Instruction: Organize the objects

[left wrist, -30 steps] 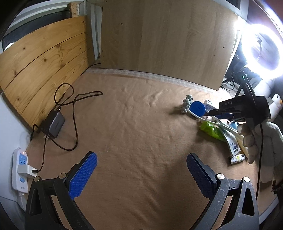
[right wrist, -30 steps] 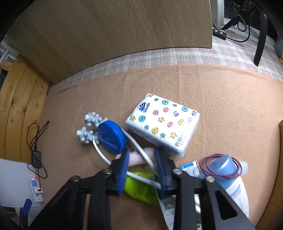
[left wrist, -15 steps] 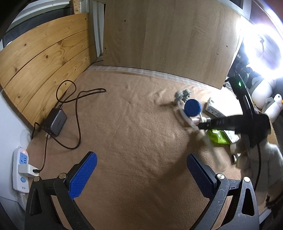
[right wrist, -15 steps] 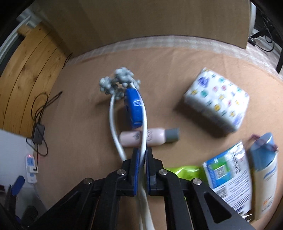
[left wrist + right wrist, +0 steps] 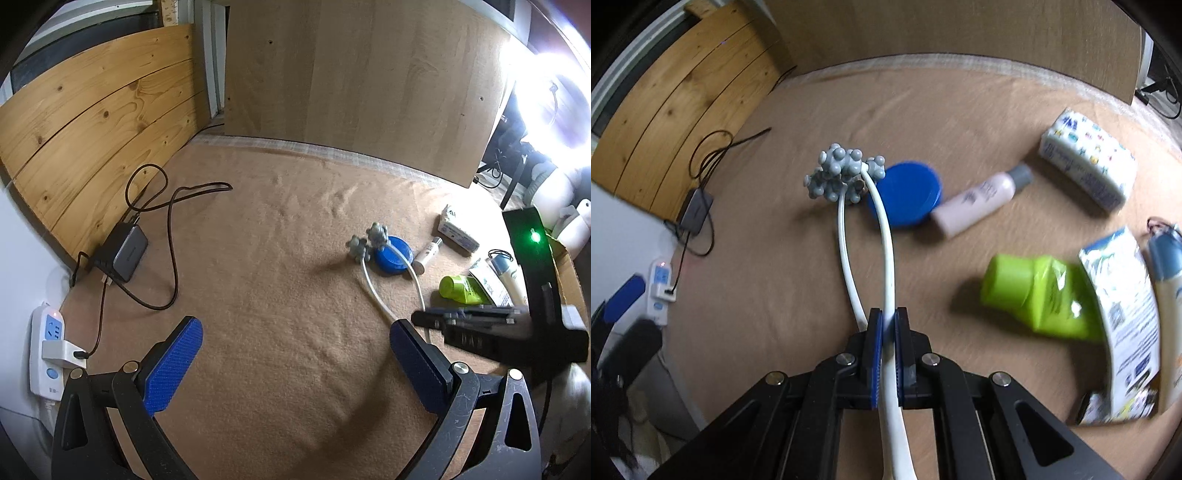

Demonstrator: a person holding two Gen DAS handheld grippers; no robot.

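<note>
Brown felt desk stayed cluttered: my left gripper (image 5: pixel 295 365) hung spread and empty, while my right gripper (image 5: pixel 886 354) had clamped onto the white massager (image 5: pixel 886 258) and dragged it off the blue lid (image 5: pixel 908 192), so sorting was underway.

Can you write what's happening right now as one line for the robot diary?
right gripper: shut on white massager | left gripper: open, holding nothing | blue lid: on blanket

Ring light (image 5: pixel 550 107) glares (upper right); fisheye edges warp; right view motion-blurred.
</note>
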